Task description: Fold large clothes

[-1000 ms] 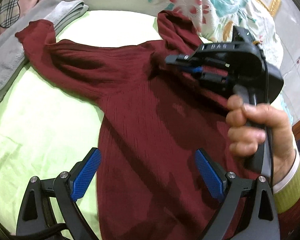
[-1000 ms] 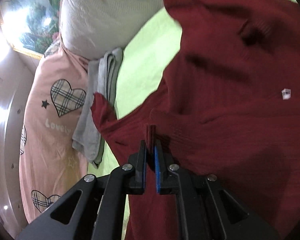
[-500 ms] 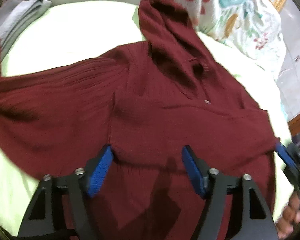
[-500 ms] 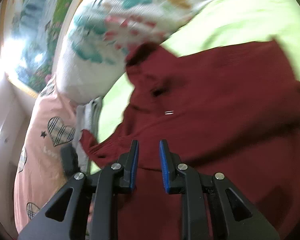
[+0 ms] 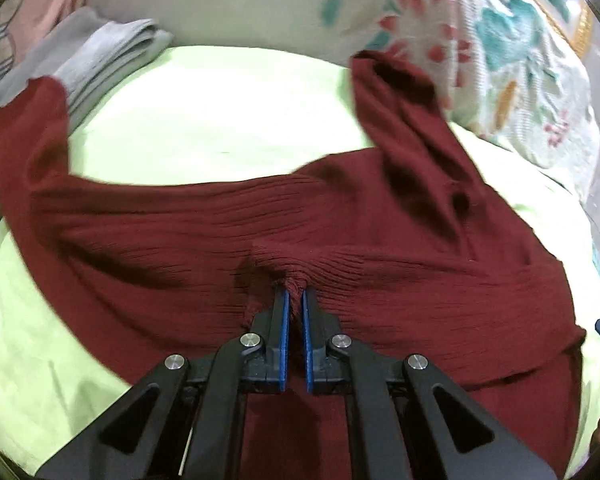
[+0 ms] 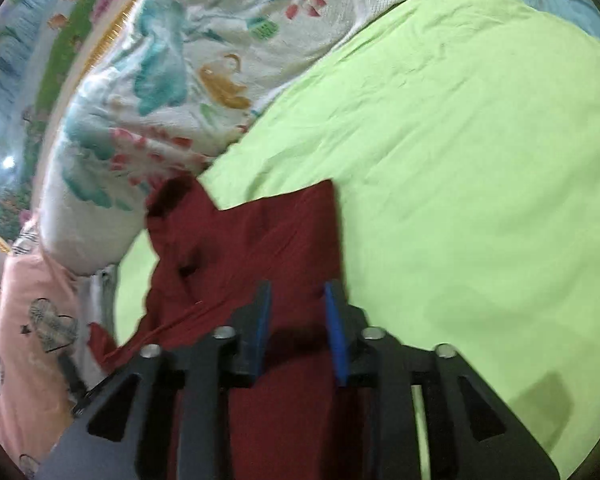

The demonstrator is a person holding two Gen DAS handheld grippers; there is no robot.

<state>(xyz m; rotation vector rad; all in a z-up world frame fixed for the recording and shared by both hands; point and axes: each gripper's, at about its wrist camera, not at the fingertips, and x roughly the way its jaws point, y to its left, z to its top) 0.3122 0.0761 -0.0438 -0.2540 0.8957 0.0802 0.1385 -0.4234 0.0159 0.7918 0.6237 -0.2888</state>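
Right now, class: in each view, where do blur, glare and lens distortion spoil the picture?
Left wrist view: the green sheet glares almost white, the sweater has smeared edges, and the fisheye bends the scene. Right wrist view: soft all over, with blurred floral bedding and dark corners.

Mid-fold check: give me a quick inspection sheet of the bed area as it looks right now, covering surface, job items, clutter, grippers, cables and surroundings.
Surface: light green bedsheet, lightly wrinkled.
Job's things: dark red knit sweater spread over the sheet, one sleeve reaching toward the grey pile, hood lying toward the floral bedding.
Clutter: folded grey cloth at the sheet's edge; the sleeve end overlaps it.
Grippers: left gripper shut on a bunched pinch of sweater; right gripper open above the sweater, gripping nothing.
Cables: nothing seen.
Surroundings: floral quilt and pink heart-print bedding at the head; a framed picture behind them.
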